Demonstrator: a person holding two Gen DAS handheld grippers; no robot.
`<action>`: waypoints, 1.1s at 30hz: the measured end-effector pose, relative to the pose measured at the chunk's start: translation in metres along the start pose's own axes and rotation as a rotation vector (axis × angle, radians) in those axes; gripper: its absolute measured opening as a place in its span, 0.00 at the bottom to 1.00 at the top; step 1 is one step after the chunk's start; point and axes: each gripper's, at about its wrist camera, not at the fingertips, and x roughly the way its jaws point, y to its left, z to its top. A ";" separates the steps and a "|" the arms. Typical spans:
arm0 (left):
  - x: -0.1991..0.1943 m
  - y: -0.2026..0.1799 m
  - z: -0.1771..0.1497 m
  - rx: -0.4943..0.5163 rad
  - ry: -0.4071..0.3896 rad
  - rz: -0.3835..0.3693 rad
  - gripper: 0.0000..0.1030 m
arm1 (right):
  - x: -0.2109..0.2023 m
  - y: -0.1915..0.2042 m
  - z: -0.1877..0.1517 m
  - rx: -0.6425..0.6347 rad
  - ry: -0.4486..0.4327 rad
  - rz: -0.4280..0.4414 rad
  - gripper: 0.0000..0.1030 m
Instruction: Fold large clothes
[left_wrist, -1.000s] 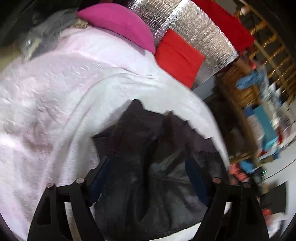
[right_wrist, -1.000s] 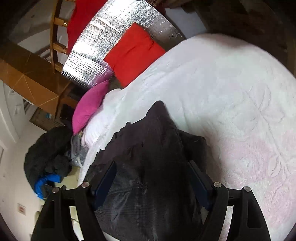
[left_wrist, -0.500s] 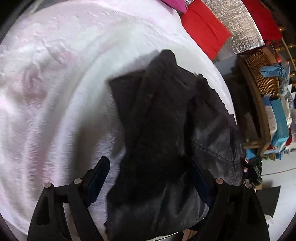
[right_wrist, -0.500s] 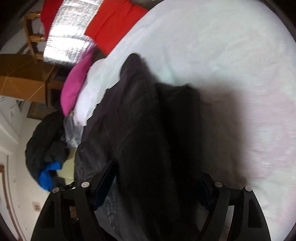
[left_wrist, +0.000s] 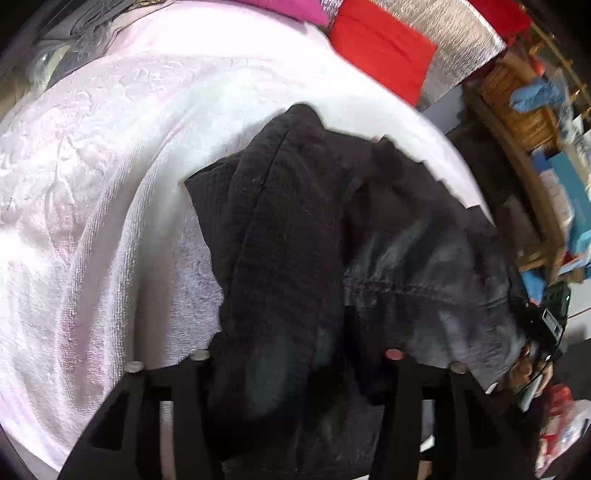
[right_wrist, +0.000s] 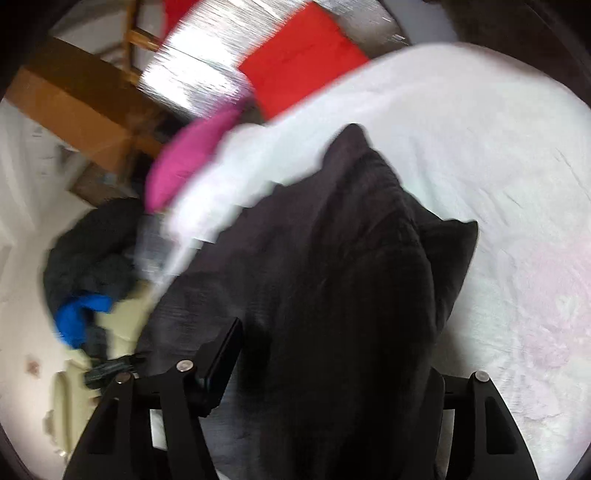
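Observation:
A large dark grey-black garment (left_wrist: 295, 240) hangs bunched over the near edge of a bed covered with a white and pale pink blanket (left_wrist: 92, 184). My left gripper (left_wrist: 295, 354) is buried in the cloth, which drapes over both fingers, so I cannot see the fingertips. In the right wrist view the same garment (right_wrist: 332, 277) covers my right gripper (right_wrist: 325, 369); only the left finger (right_wrist: 221, 354) shows, the other is under the cloth. The far tip of the garment rests on the blanket (right_wrist: 498, 166).
A red cushion (left_wrist: 380, 55), a magenta pillow (right_wrist: 188, 155) and a silver quilted panel (right_wrist: 207, 70) stand at the bed's head. A wicker shelf with boxes (left_wrist: 535, 122) is right of the bed. A dark pile of clothes with blue (right_wrist: 85, 280) lies on the floor.
Both grippers rose and pulled back with the garment, after dipping toward the bed half a second ago. The cloth now drapes further over the fingers. The right view is blurred by motion.

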 end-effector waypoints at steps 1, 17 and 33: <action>0.002 0.001 0.000 -0.014 -0.001 0.021 0.65 | 0.006 -0.004 -0.001 0.010 0.026 -0.027 0.68; -0.040 -0.057 -0.042 0.128 -0.271 0.466 0.67 | -0.090 -0.026 -0.038 0.187 -0.236 -0.066 0.75; -0.107 -0.079 -0.112 0.123 -0.507 0.576 0.70 | -0.085 0.026 -0.120 0.128 -0.151 0.108 0.75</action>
